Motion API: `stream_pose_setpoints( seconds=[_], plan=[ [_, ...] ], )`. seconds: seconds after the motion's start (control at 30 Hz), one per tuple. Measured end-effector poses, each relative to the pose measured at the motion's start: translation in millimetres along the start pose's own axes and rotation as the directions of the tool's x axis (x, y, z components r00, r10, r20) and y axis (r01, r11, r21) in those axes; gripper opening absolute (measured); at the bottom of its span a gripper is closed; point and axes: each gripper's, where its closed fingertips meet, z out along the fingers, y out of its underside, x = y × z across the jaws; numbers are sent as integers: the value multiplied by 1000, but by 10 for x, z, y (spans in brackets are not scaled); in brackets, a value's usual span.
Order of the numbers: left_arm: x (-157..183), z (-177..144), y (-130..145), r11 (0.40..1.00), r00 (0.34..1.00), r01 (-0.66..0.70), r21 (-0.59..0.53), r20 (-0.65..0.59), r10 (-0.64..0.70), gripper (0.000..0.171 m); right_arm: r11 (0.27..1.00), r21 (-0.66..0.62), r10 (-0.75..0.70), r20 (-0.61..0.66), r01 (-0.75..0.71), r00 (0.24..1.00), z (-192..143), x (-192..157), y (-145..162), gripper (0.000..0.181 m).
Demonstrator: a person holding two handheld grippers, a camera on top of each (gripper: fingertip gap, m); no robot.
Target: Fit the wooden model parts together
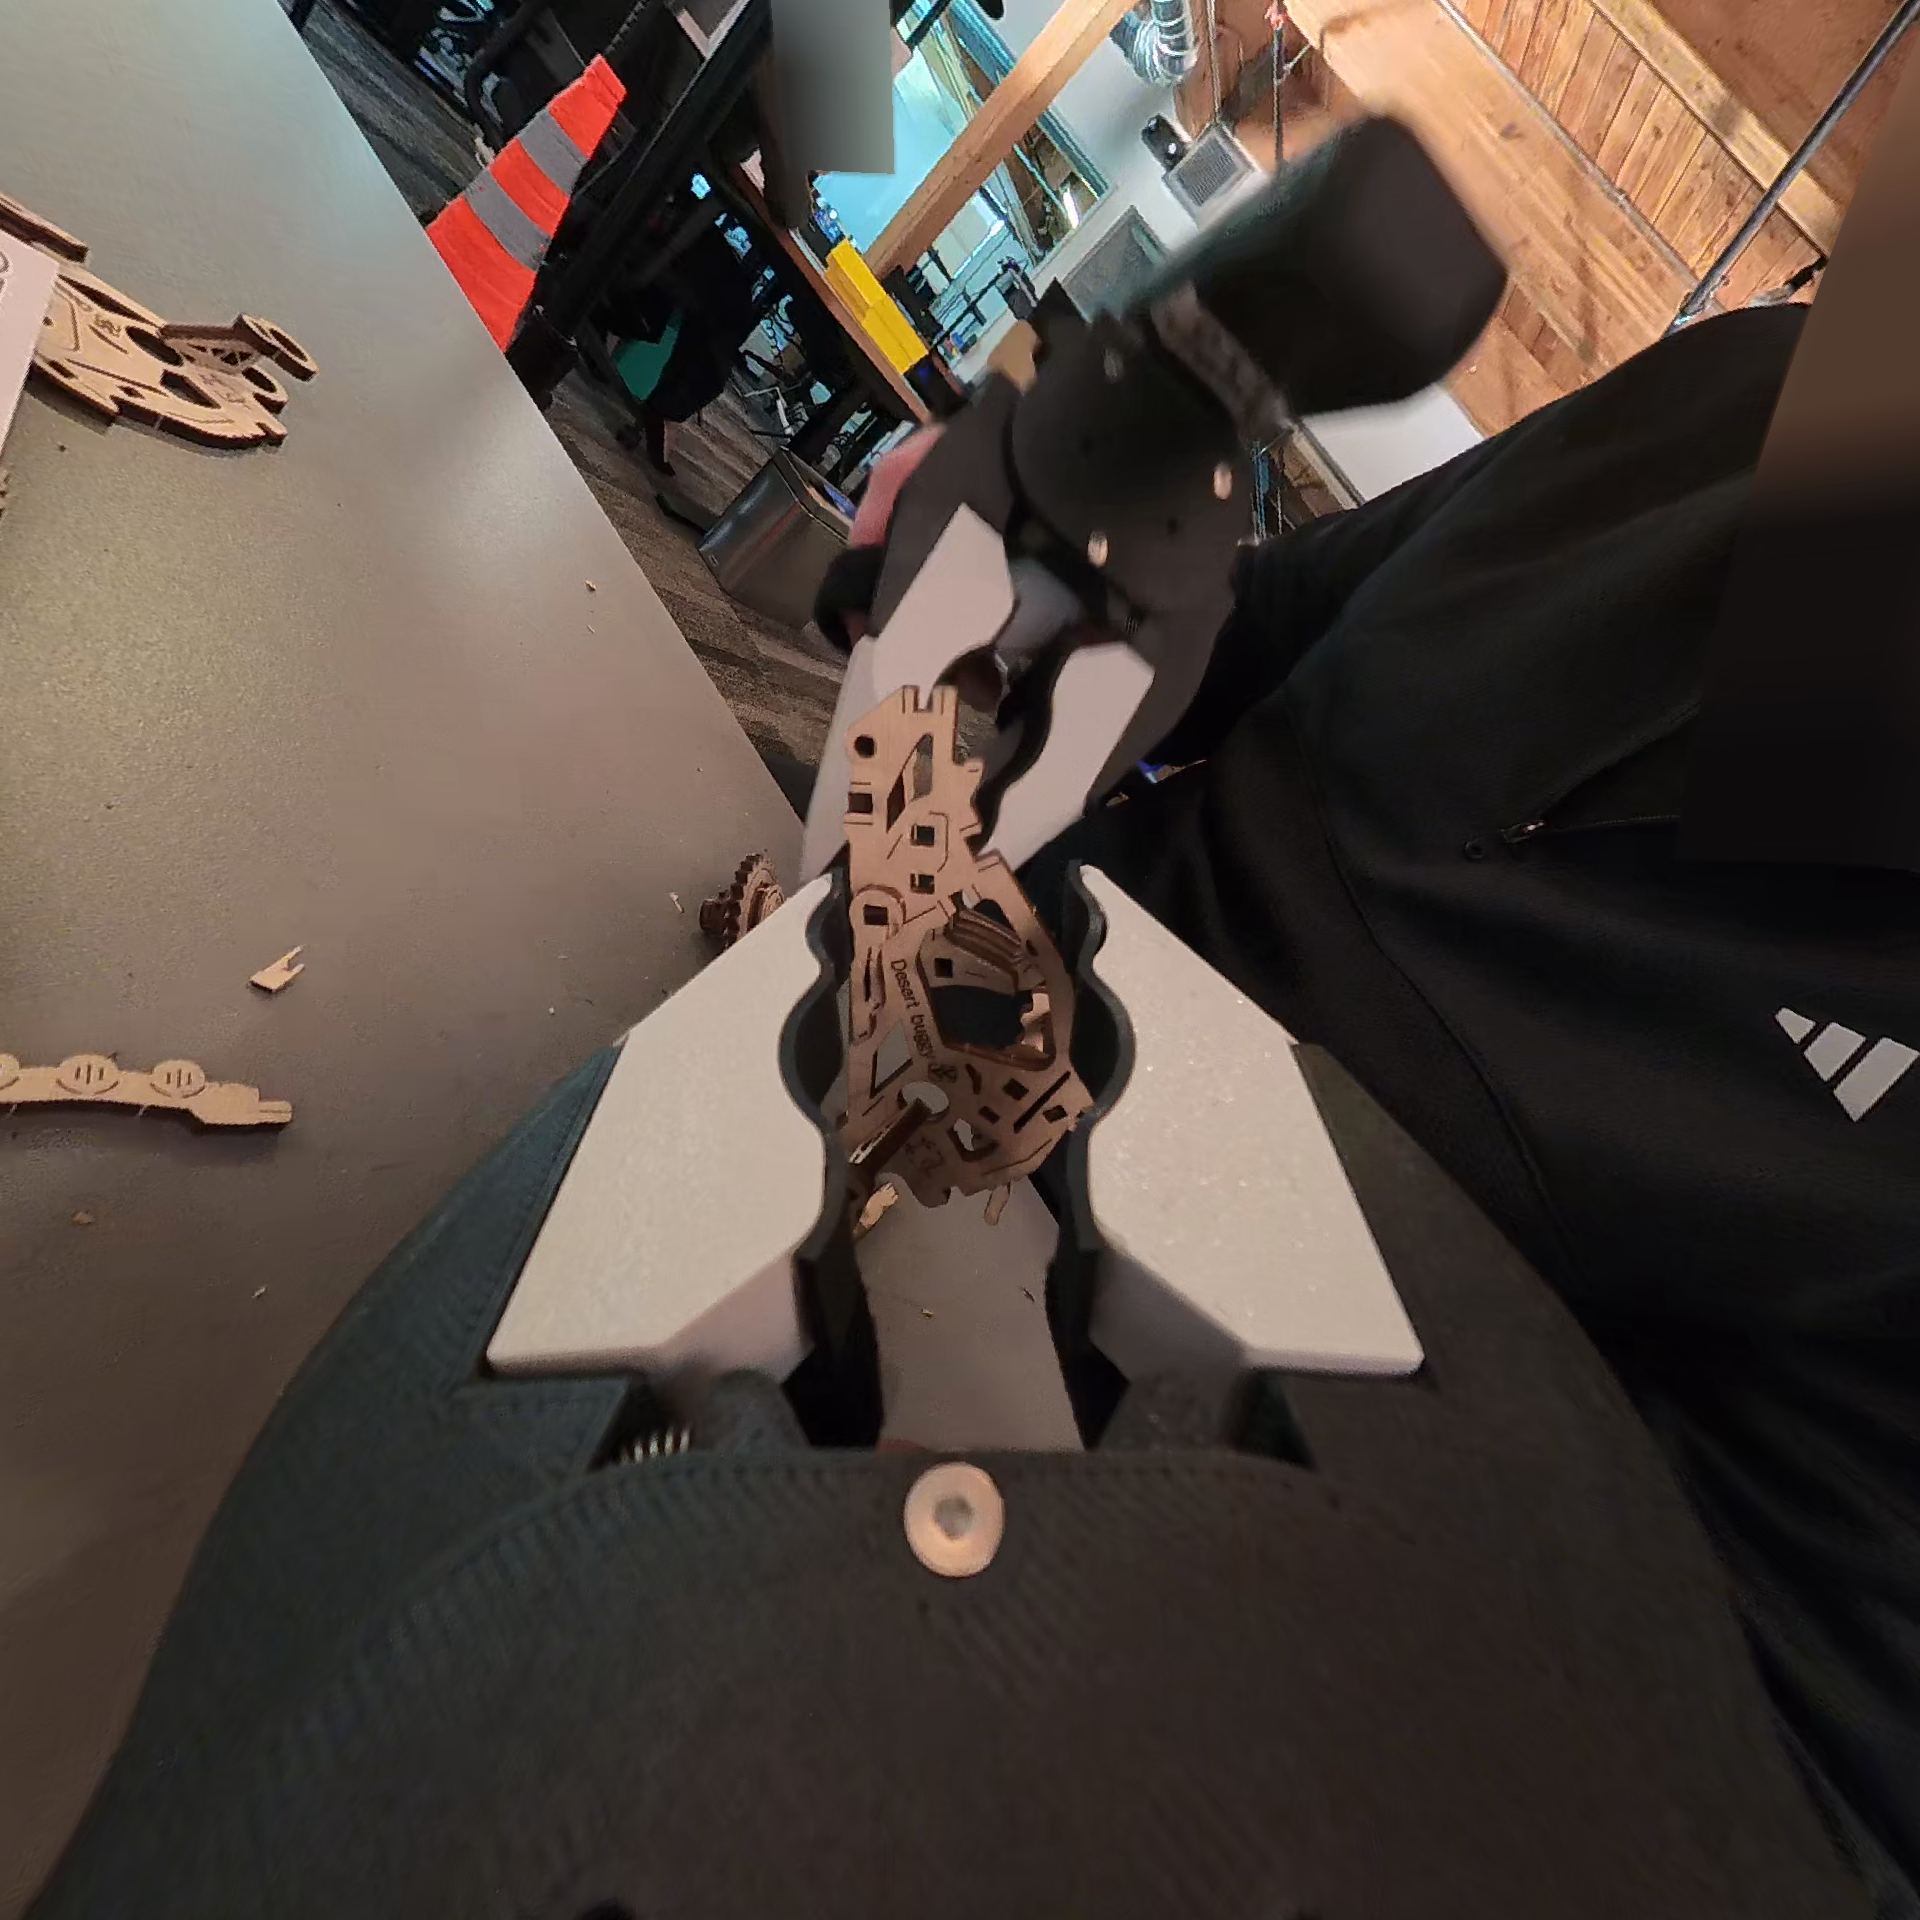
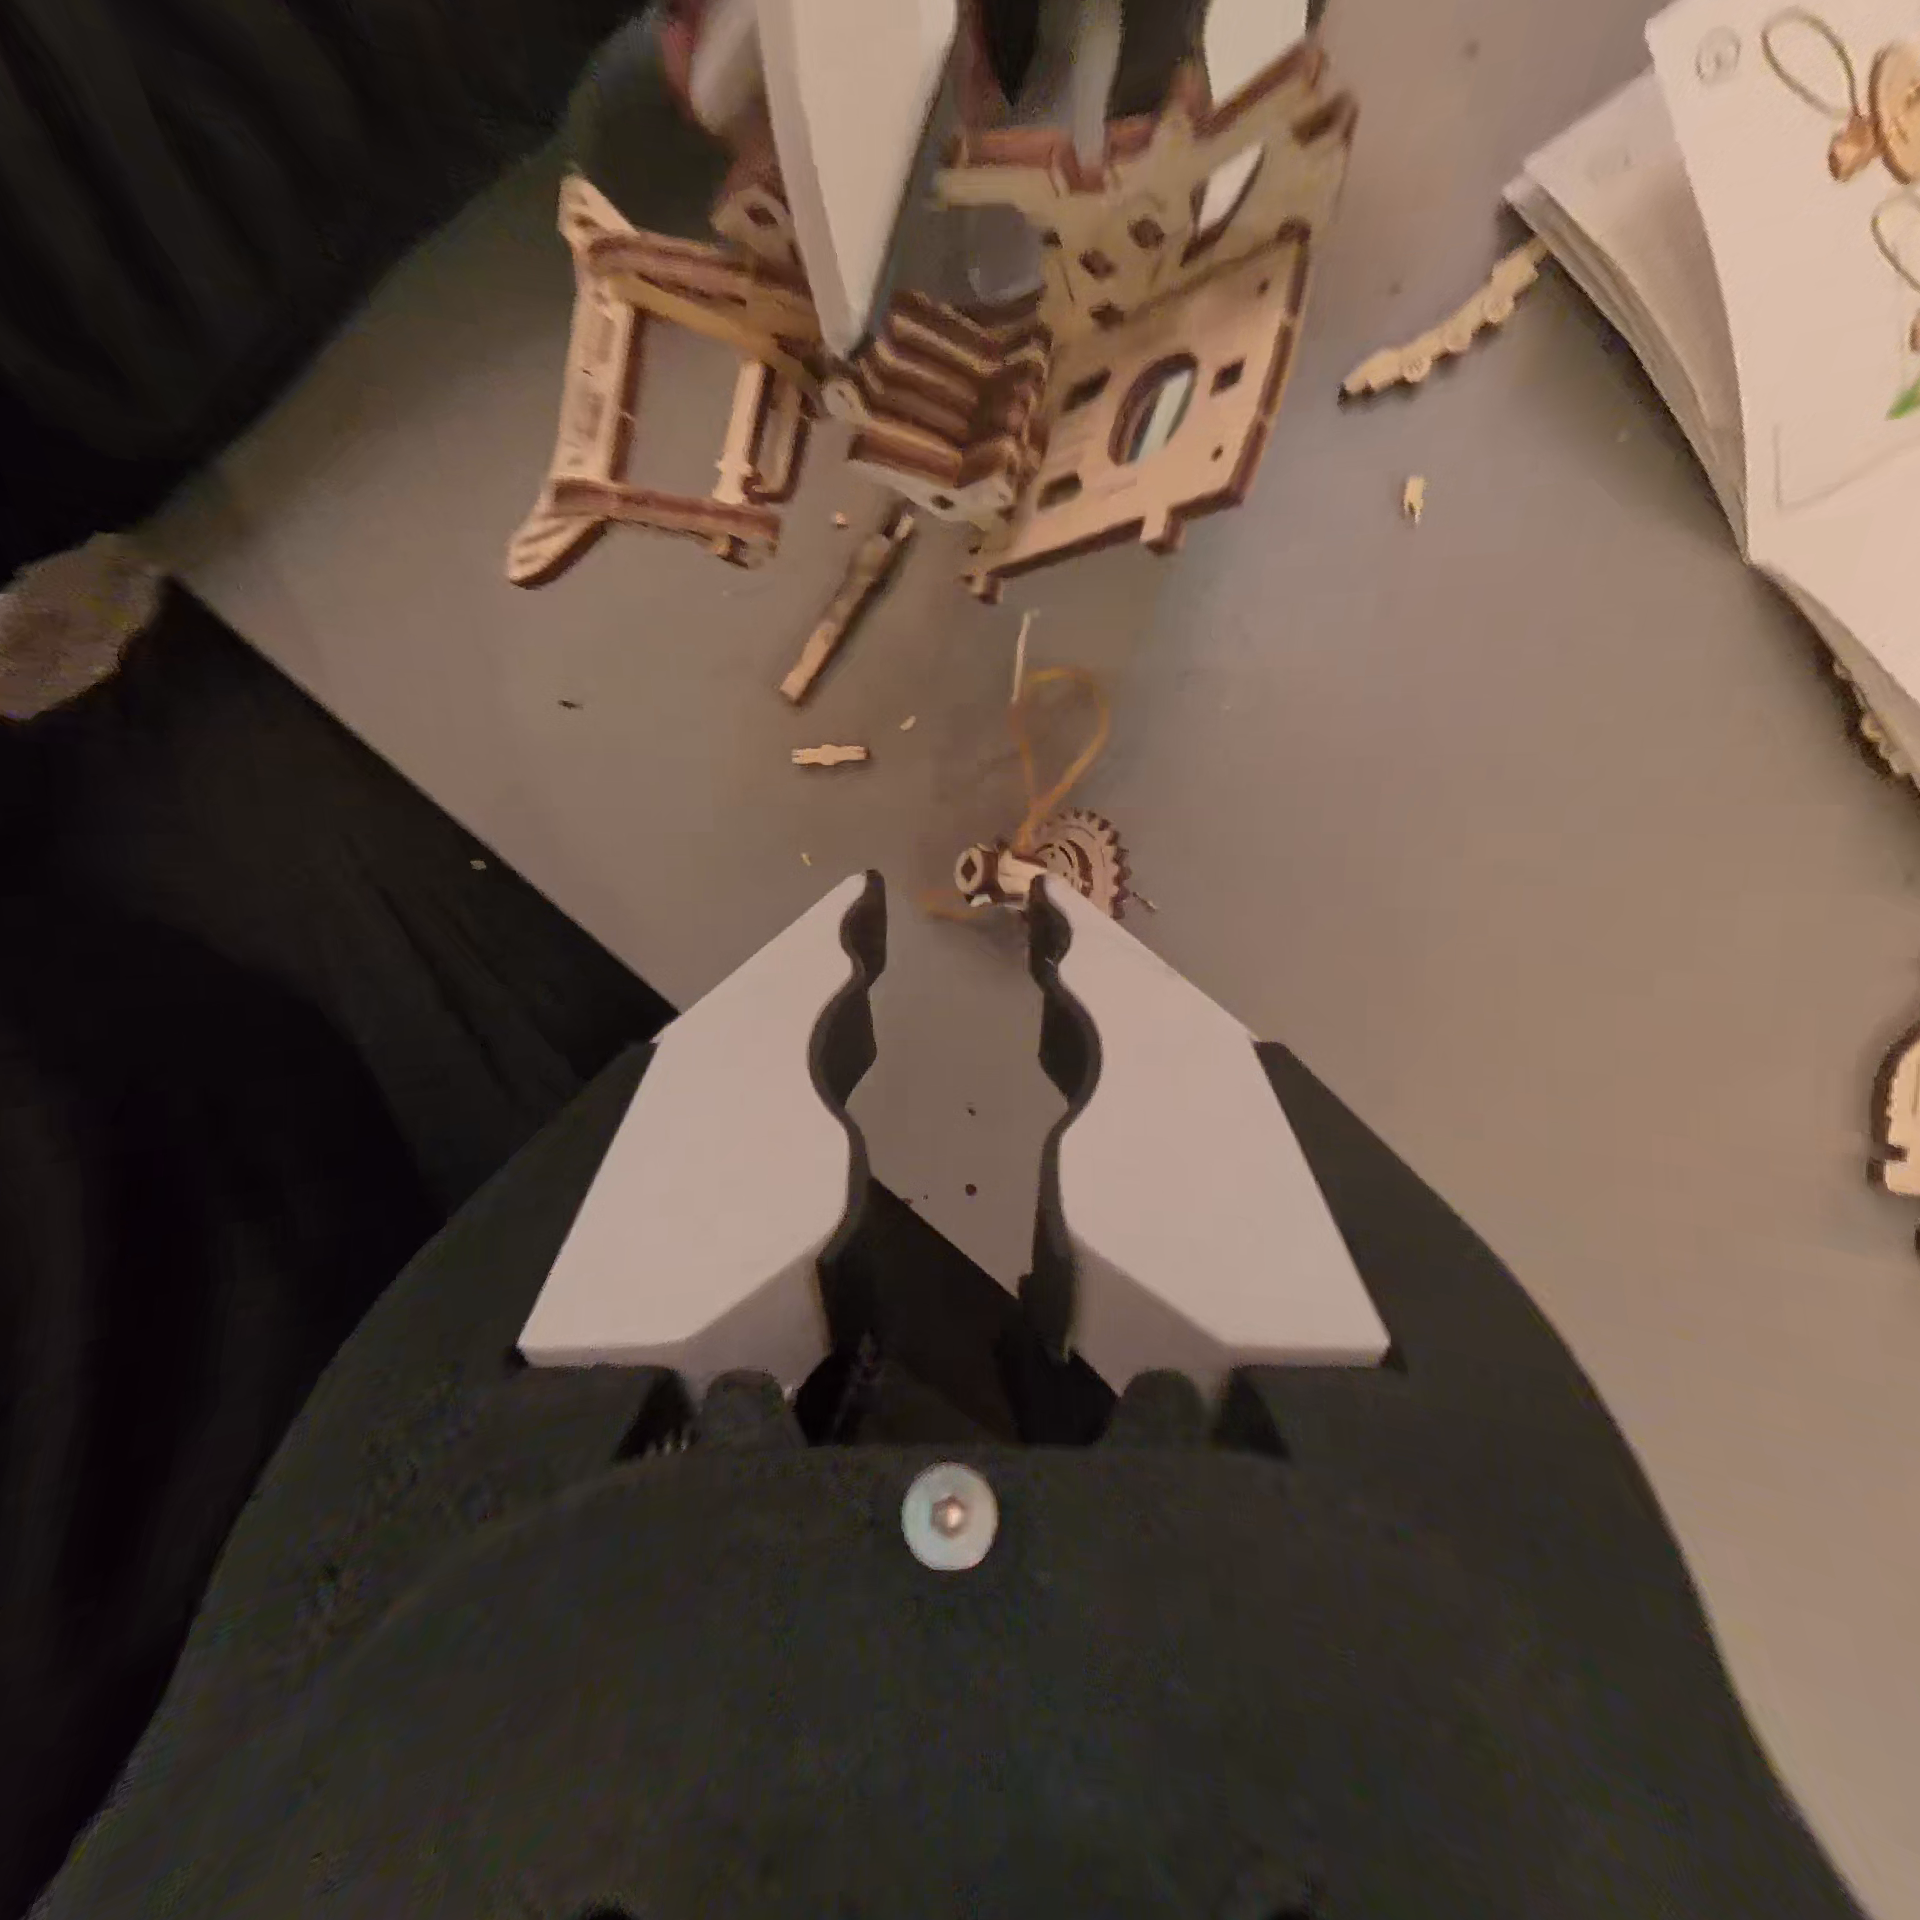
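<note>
Risk lies in the thin plywood: the left gripper (image 1: 961, 883) is clamped on the half-built wooden model (image 1: 956, 997) above the table (image 1: 312, 727); the right gripper (image 2: 954, 899), jaws apart and empty, could snag it near the gear (image 2: 1086, 857).

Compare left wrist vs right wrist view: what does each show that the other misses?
Left wrist only: the orange-grey barrier and the room beyond the grey table. Right wrist only: the rubber band and a loose wooden stick. Both: the wooden model clamped in the left hand-held gripper, the gear, and the open right hand-held gripper.
</note>
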Motion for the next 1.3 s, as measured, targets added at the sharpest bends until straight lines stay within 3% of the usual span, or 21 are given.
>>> stream_pose_setpoints(
  seconds=[0.2,0.3,0.47,0.63,0.97,1.17,1.3],
  plan=[
    [-5,3,0,1000,1000,-1,-2,6,1,39,998,-32,-64,-198,59,978,96,138,6,20],
    [-6,-1,-6,1000,1000,0,2,6,0,39,996,-35,-93,-236,87,967,98,221,-5,17],
    [3,-9,-18,1000,1000,1,11,0,-1,38,989,-119,-121,-255,93,959,98,371,169,30],
    [11,-21,-29,1000,1000,3,20,-8,-3,38,987,-140,-117,-280,80,953,9,478,275,32],
    [21,-29,-36,1000,1000,3,25,-14,-2,38,999,8,43,-164,-42,986,-27,448,38,37],
    [24,-34,-39,1000,1000,2,27,-14,-2,38,998,-62,26,-101,-32,995,95,467,62,12],
    [31,-48,-59,999,1000,-1,40,-18,2,38,998,-20,61,-71,-63,996,30,500,37,11]
  ],
)
